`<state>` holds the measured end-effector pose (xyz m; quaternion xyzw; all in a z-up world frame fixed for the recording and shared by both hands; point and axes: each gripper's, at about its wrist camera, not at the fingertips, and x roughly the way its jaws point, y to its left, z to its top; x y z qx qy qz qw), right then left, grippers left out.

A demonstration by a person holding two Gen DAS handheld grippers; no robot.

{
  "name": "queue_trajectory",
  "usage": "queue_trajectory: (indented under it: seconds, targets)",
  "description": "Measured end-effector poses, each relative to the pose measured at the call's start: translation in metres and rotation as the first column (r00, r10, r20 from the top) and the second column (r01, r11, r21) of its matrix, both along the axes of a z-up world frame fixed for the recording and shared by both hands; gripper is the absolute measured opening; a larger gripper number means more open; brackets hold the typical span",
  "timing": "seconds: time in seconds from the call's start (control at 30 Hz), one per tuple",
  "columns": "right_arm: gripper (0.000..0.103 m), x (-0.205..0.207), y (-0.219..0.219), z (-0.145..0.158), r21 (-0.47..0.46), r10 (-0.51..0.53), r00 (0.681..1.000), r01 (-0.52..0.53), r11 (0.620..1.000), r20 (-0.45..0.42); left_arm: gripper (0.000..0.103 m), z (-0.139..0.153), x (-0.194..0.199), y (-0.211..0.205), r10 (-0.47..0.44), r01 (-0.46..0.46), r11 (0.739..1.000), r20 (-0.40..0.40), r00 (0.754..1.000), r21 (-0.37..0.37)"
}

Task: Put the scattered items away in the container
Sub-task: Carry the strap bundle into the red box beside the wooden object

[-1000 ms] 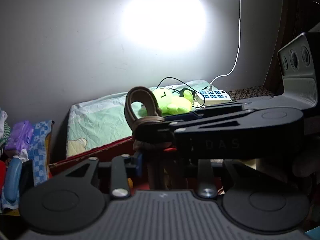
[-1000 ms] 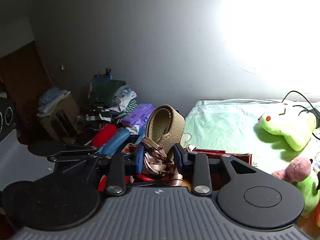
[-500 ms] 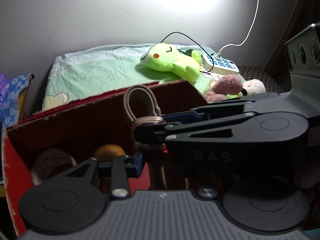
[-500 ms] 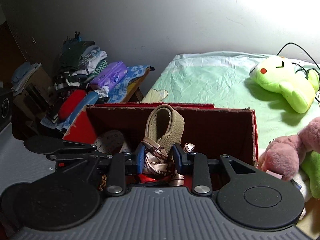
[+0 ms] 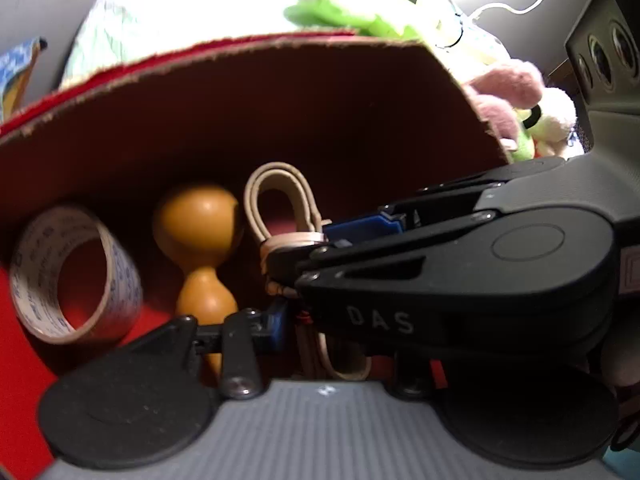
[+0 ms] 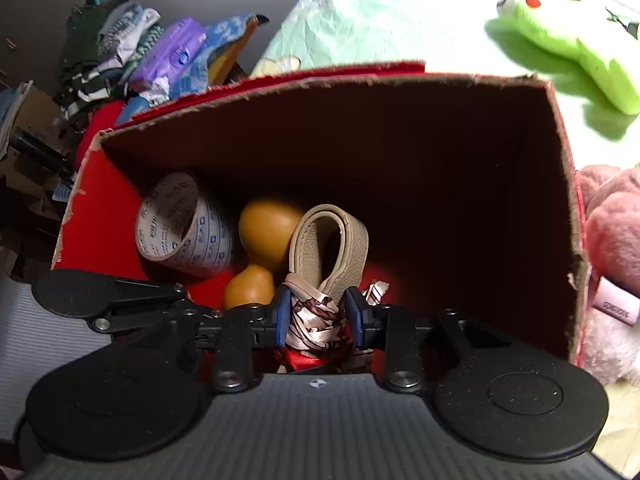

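A beige strap loop [image 5: 276, 200] with a patterned scarf [image 6: 316, 320] knotted round it hangs inside the red cardboard box [image 6: 360, 80]. My right gripper [image 6: 318, 316] is shut on the scarf-wrapped part, one blue pad on each side. My left gripper [image 5: 304, 328] is shut on the lower strap; its right finger is hidden behind the right gripper, which crosses from the right. The strap's lower end is hidden by the grippers, so I cannot tell whether it touches the box floor.
In the box lie a printed tape roll [image 6: 188, 228] and an orange-brown gourd-shaped piece [image 6: 268, 232], left of the strap. A green plush [image 6: 568, 36] and a pink plush [image 6: 612, 240] lie on the bedding to the right. Piled clothes [image 6: 120, 48] sit far left.
Both grippers have sunk and tipped downward with the strap, from above the box's rim to inside it. The tape roll and gourd piece have come into view.
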<state>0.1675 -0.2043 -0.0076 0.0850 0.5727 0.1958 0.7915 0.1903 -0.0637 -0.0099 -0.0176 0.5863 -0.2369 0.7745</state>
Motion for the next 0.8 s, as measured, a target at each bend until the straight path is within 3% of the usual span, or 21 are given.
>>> queue_trajectory:
  seconds: [0.17,0.4,0.53,0.8]
  targets:
    - [0.023,0.006,0.001,-0.006,0.005,-0.022,0.998,0.022,1.0,-0.059,0.03,-0.009,0.008,0.003,0.03,-0.029,0.999,-0.022,0.999,0.034]
    - [0.024,0.009,0.0,-0.008,0.002,-0.026,0.998,0.026,1.0,-0.06,0.031,-0.01,0.008,0.014,0.065,-0.065,0.998,-0.04,0.997,-0.018]
    - [0.027,0.01,0.004,-0.006,0.008,0.034,0.998,-0.033,0.999,-0.048,0.032,-0.008,0.005,0.014,0.052,-0.053,0.999,-0.038,0.998,-0.014]
    - [0.029,0.011,-0.007,-0.01,0.063,-0.013,0.996,0.018,0.998,-0.086,0.032,-0.006,0.006,0.023,0.082,-0.083,0.996,-0.038,0.996,-0.021]
